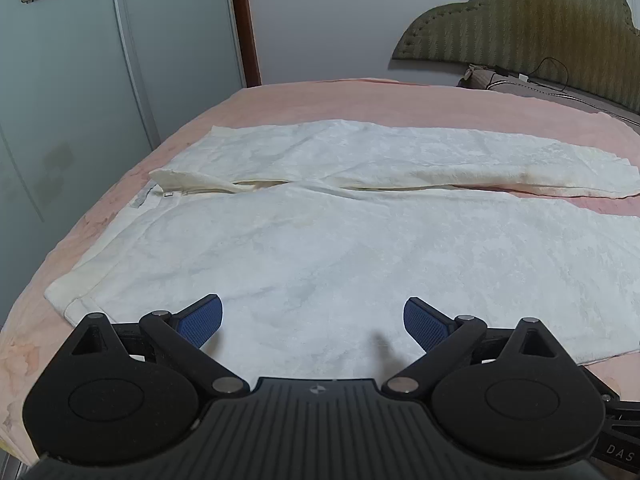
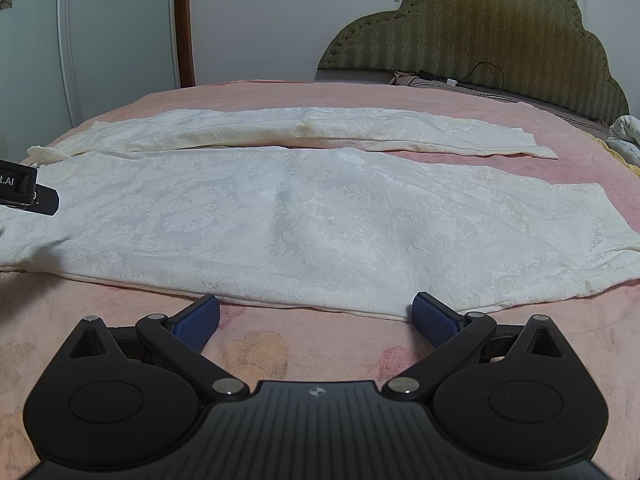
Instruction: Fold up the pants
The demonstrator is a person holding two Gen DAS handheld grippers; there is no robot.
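White patterned pants (image 1: 320,232) lie spread flat on a pink bed, waist to the left and both legs running right, side by side with a narrow gap. They also show in the right wrist view (image 2: 304,220). My left gripper (image 1: 312,320) is open and empty, hovering over the near leg close to the waist. My right gripper (image 2: 316,320) is open and empty, just short of the near leg's front edge. Part of the left gripper (image 2: 28,194) shows at the left edge of the right wrist view.
The pink bedspread (image 2: 280,344) covers the bed. An olive padded headboard (image 2: 480,32) stands at the far right with a cable and pillow (image 1: 532,80) below it. Wardrobe doors (image 1: 80,80) stand at the left. A patterned quilt (image 2: 628,136) lies at the right edge.
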